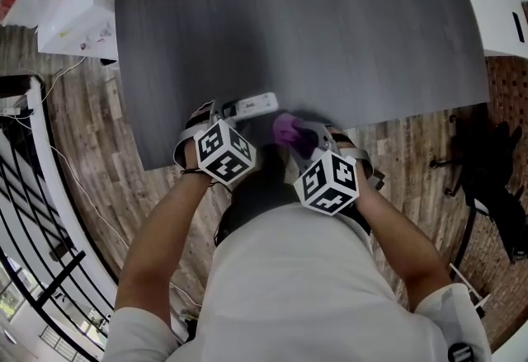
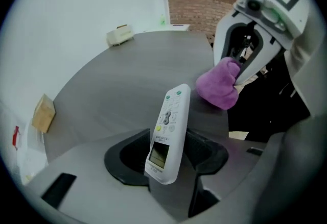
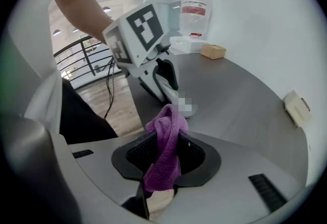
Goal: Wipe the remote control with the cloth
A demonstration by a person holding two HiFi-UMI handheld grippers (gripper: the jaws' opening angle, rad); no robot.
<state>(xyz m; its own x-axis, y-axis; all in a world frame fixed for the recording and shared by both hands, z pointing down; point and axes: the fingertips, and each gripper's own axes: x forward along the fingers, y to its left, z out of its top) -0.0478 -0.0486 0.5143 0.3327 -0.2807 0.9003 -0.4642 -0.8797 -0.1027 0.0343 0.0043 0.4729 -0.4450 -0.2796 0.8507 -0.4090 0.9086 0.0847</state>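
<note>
Grey table [image 1: 330,22] above wooden floor [image 1: 124,187]

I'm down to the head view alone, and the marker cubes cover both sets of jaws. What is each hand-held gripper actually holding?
Observer: The left hand-held gripper is shut on the white remote control. Its display end is nearest the jaws and its buttons face up.
Operator: And the right one?
Observer: The right hand-held gripper is shut on the purple cloth, which is bunched into a wad past the jaws.
Operator: Is the cloth on the remote yet?
Observer: Apparently not. The left gripper view shows a sliver of dark table between the wad and the remote's far end.
</note>
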